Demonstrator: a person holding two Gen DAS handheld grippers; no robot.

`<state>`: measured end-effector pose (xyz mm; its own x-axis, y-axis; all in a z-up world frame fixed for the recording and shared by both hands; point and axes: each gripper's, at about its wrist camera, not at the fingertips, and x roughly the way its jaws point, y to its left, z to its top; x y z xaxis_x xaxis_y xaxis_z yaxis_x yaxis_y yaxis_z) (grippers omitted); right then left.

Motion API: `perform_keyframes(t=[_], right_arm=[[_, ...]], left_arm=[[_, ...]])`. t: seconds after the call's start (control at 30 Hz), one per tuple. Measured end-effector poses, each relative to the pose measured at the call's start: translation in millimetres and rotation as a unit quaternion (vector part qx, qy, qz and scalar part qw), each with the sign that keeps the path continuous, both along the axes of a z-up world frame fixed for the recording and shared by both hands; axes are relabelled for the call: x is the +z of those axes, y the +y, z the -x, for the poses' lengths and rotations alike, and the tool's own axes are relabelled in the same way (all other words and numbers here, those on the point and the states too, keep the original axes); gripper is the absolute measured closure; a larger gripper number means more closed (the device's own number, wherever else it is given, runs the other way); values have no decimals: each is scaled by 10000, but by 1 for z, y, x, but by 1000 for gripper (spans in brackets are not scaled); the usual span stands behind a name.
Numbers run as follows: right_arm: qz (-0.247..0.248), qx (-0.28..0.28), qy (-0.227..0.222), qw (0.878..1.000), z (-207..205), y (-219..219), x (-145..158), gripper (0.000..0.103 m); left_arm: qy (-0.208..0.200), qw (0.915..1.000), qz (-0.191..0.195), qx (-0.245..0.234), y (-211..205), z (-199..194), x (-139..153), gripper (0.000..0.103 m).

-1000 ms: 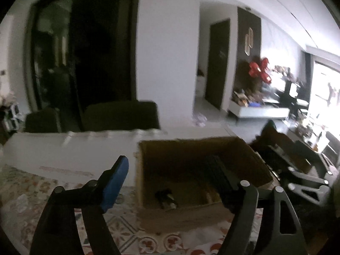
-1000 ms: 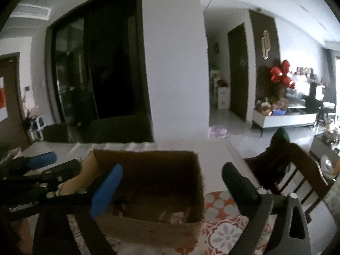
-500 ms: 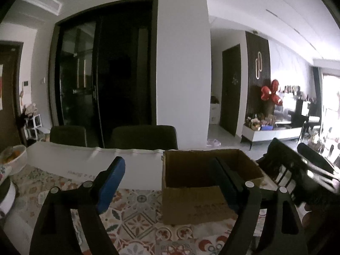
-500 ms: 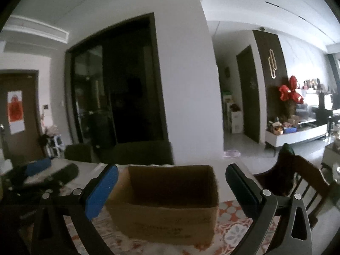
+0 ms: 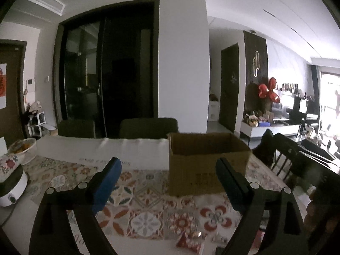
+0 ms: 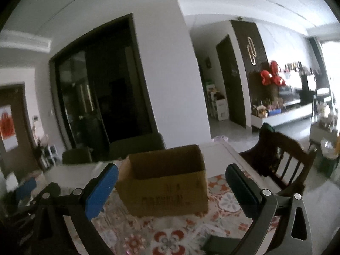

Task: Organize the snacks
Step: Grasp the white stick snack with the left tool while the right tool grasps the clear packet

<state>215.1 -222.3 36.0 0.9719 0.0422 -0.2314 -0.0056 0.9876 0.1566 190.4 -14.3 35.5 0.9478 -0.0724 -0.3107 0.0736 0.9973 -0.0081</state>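
Note:
An open cardboard box (image 5: 204, 161) stands on the patterned tablecloth; it also shows in the right wrist view (image 6: 167, 182). Its inside is hidden from both views. My left gripper (image 5: 169, 182) is open and empty, held back from the box and above the cloth. My right gripper (image 6: 172, 189) is open and empty, also short of the box. Small red snack packets (image 5: 189, 242) lie on the cloth at the near edge below the left gripper. A dark flat item (image 6: 221, 244) lies on the cloth below the right gripper. The left gripper's blue pad (image 6: 25, 188) shows at far left.
A long white box (image 5: 102, 150) lies behind the cardboard box. A white appliance (image 5: 10, 184) and a basket (image 5: 23, 148) sit at the table's left end. Dark wooden chairs (image 6: 280, 161) stand at the right side, and upholstered chairs (image 5: 148, 127) at the far side.
Both grippers have pulled up and back from the box; a second ago they looked down into it, now they see its outer front face. Both stay open.

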Motion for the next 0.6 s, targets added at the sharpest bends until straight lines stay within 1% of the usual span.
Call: perform_keyframes(t=[0.1,0.23,0.33,0.43,0.47,0.6], right_arm=[[148,181,111,9997,17,9,-5,1],[369,387,406,9977,40,18,-22,1],[438,505,665,9955,55,21,-34,1],[457,536,936,9931,69,24,-49,2],[498,547,1022,9920,73,25,-54,3],[817,521,1360,9860,83,29,-71,11]], left_arm=[[196,9996,-33,-199,4,16,-7,12],[386,9979,-281,-434,2,35,-21,12],[550,9954,-469,-635,1,48,-33,13],[555,9928,-731,-775,-2,60,-40,19],[559,9920,-794,-801,-3,62,-42,20],[685,9869,-1095,-964,-6,69,-54,32]])
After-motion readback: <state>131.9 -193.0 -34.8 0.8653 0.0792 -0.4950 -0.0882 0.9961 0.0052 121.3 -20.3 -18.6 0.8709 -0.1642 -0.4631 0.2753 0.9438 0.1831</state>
